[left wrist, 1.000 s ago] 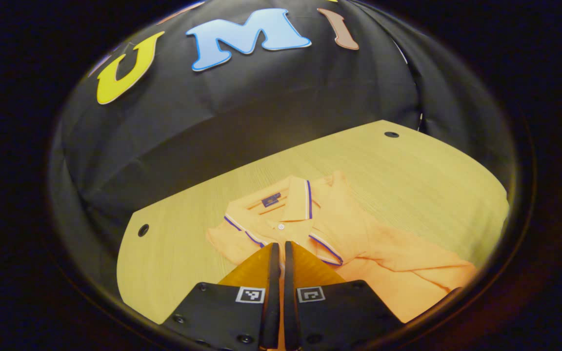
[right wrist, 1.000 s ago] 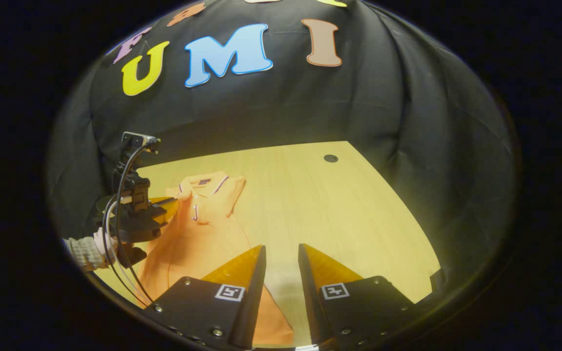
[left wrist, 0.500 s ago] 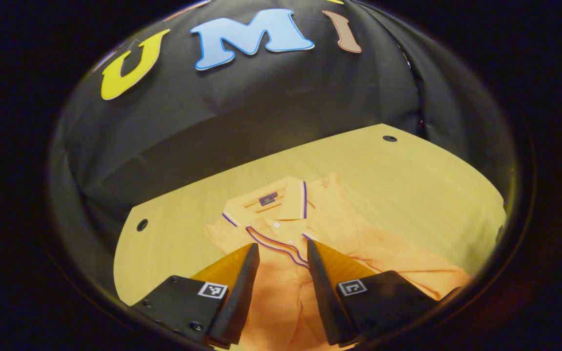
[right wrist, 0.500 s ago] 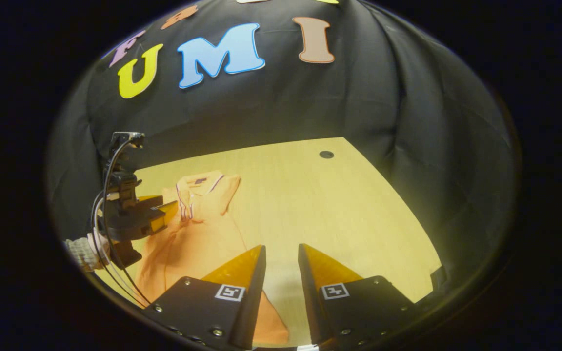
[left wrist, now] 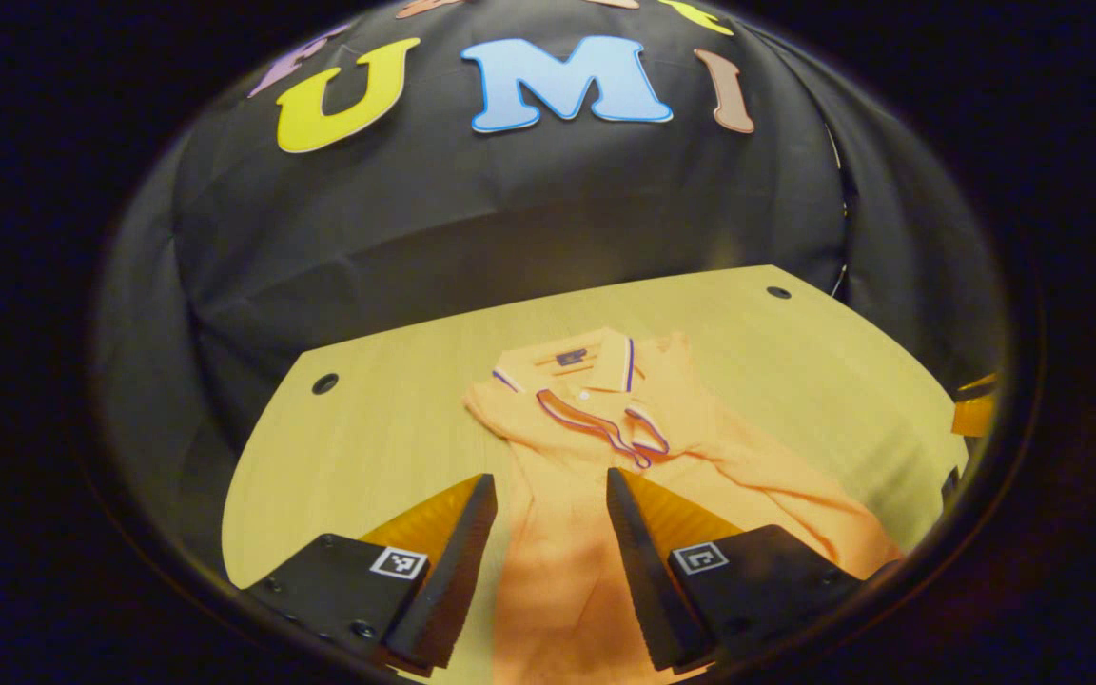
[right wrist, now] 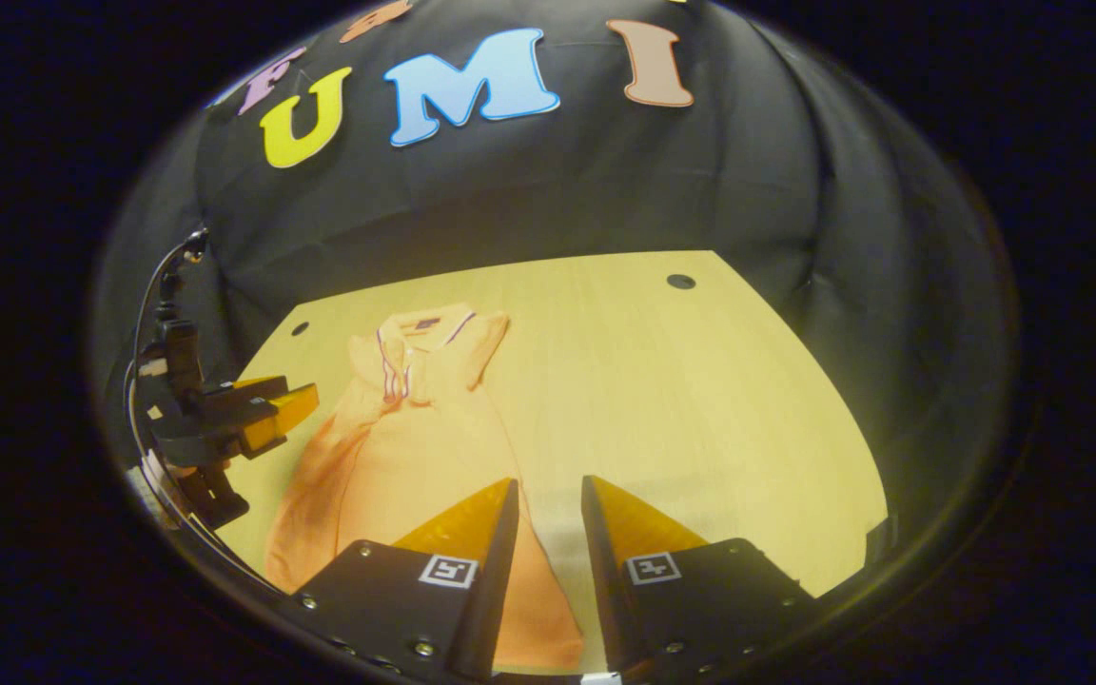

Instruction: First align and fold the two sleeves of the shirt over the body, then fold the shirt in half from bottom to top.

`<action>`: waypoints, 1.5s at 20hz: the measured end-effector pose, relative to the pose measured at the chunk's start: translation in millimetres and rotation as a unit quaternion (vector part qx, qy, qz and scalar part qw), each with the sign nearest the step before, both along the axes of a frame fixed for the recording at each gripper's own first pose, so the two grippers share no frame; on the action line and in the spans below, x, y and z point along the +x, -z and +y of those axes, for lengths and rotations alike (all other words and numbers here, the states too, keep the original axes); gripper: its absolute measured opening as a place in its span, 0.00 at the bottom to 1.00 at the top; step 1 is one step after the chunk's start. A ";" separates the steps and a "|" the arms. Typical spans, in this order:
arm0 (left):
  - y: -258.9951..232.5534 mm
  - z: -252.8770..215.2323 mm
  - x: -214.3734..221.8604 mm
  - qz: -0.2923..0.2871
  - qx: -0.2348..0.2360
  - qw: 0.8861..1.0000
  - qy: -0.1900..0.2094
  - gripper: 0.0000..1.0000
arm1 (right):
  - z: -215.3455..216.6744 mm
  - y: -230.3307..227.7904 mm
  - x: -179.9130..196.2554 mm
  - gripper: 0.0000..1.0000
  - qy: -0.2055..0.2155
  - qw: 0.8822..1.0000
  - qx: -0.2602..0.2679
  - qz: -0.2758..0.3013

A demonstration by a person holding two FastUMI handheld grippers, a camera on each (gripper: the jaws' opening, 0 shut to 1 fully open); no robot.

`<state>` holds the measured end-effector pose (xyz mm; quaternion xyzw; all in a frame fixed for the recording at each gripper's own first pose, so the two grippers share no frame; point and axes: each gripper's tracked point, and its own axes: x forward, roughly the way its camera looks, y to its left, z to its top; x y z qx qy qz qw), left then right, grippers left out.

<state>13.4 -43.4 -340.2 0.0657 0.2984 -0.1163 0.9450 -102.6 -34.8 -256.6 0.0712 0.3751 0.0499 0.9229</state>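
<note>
The orange polo shirt (left wrist: pixel 596 447) lies flat on the wooden table (left wrist: pixel 367 447). It looks soft and floppy, so pinch its bottom corners. The left gripper (left wrist: pixel 543 504) and the right gripper (right wrist: pixel 548 504) gape, holding nothing.

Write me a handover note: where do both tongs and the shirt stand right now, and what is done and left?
Left tongs: open, empty, over the orange polo shirt below its collar.
Right tongs: open, empty, over the wooden table at the shirt's right edge.
Shirt: flat, collar toward the booth wall, both sleeves folded in over the body.
Done: sleeve folds.
Left: grip the bottom hem and fold it up to the collar.
</note>
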 end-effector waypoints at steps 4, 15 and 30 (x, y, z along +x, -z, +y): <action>12.5 27.8 -50.0 0.019 0.015 1.000 -0.009 0.80 | 12.9 17.8 -16.2 0.42 -0.031 0.999 -0.002 0.021; 58.9 58.0 -177.3 0.101 0.029 0.994 -0.025 1.00 | 38.9 78.7 -75.3 0.76 -0.111 0.987 -0.023 0.112; 104.6 64.3 -230.9 0.148 0.006 0.989 -0.030 0.94 | 41.6 124.9 -116.0 0.83 -0.165 0.971 -0.087 0.150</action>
